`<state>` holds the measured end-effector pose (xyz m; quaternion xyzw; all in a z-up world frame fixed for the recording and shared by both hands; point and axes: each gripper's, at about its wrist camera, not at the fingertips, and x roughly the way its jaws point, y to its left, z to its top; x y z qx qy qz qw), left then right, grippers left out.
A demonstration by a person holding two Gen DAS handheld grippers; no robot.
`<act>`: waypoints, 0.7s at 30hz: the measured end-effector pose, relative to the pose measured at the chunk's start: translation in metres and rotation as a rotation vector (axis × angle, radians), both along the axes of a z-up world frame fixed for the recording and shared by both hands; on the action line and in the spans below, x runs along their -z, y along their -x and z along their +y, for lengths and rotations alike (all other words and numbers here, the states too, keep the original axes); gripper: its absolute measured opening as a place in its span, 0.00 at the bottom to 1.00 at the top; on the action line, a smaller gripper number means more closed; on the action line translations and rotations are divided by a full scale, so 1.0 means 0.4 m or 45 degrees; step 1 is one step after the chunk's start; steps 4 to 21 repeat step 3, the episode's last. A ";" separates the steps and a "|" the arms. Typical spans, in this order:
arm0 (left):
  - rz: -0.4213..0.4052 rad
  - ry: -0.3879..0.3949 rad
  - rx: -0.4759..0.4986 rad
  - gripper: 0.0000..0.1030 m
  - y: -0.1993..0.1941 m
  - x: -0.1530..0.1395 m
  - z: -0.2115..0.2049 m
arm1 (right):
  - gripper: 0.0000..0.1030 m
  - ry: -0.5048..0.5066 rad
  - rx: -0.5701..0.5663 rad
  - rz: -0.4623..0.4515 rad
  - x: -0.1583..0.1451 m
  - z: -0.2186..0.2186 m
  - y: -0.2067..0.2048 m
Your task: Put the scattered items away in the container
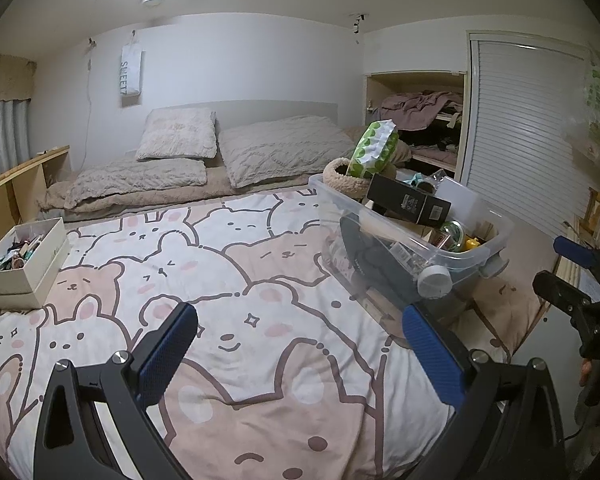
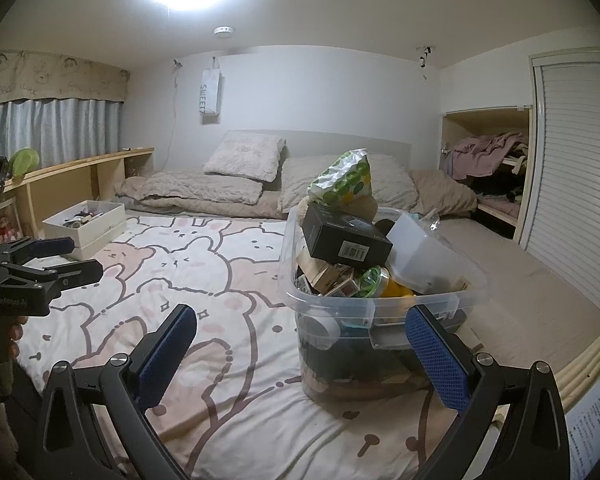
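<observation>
Left gripper (image 1: 300,344): jaws wide apart, nothing between them, held over the blanket (image 1: 228,280). Right gripper (image 2: 300,344): jaws likewise wide apart and empty, right finger (image 2: 436,360) just in front of the bin's near wall. Seen also from the left camera at the far right edge, off the side of the bed.

Clear plastic bin (image 2: 380,304): stood on the right part of the bed, atop the cartoon-bear blanket, heaped above its rim. On top of the heap: a black box (image 2: 346,238) with a barcode, tilted; a green-dotted tissue pack (image 2: 344,184) propped up at the back; a translucent white box (image 2: 424,256) leaning at the right. Below these: wooden pieces, a green-rimmed round thing (image 2: 374,280), something yellow (image 2: 398,290). A white-capped bottle (image 1: 434,280) lay pressed against the bin's inner wall, low down. A fuzzy beige ring (image 1: 346,178) at the bin's far end.

White cardboard box (image 1: 24,260): sat open at the left edge of the bed, well apart from the bin, full of small mixed items too small to tell.

Pillows (image 1: 180,136) stacked at the head of the bed.
</observation>
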<state>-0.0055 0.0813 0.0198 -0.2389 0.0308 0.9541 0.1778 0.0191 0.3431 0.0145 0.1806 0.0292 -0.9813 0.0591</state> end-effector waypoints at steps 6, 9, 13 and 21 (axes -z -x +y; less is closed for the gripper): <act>0.003 0.007 -0.005 1.00 0.001 0.002 0.001 | 1.00 -0.001 0.000 0.001 0.000 0.000 0.000; 0.003 0.007 -0.005 1.00 0.001 0.002 0.001 | 1.00 -0.001 0.000 0.001 0.000 0.000 0.000; 0.003 0.007 -0.005 1.00 0.001 0.002 0.001 | 1.00 -0.001 0.000 0.001 0.000 0.000 0.000; 0.003 0.007 -0.005 1.00 0.001 0.002 0.001 | 1.00 -0.001 0.000 0.001 0.000 0.000 0.000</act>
